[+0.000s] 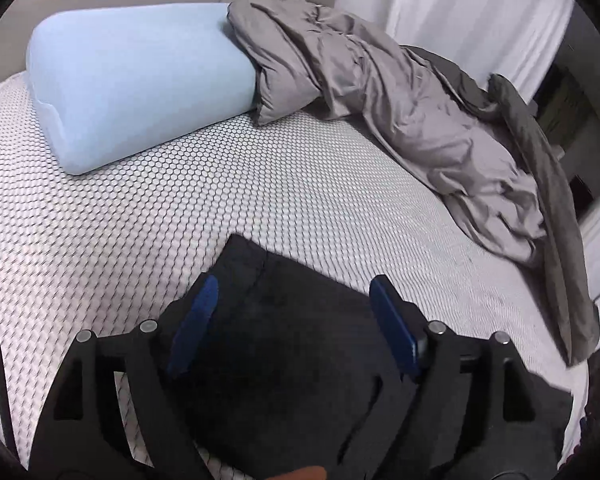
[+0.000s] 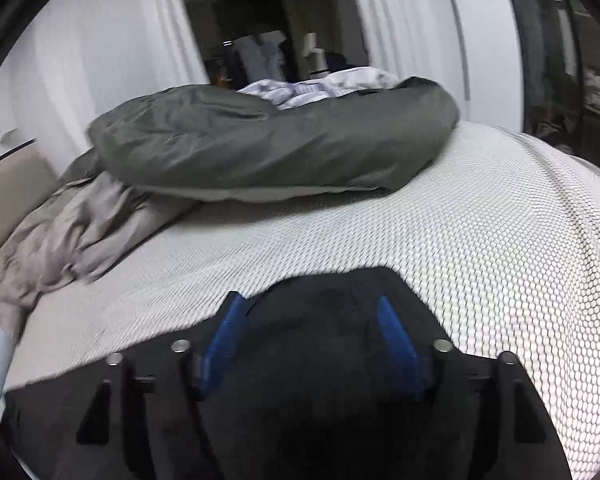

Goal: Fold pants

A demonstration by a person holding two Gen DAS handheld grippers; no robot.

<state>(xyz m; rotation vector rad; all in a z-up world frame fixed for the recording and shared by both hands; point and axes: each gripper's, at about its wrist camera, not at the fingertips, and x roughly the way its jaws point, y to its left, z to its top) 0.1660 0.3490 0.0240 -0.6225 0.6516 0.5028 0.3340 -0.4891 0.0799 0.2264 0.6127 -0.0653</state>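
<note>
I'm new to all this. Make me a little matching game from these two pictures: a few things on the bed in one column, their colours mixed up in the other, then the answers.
Things:
1. pillow
2. pants
3. duvet
4. gripper pads

Colours:
A. black
B. bright blue
C. pale blue
D. dark grey-green

Pairs: 1-C, 2-A, 3-D, 4-B
</note>
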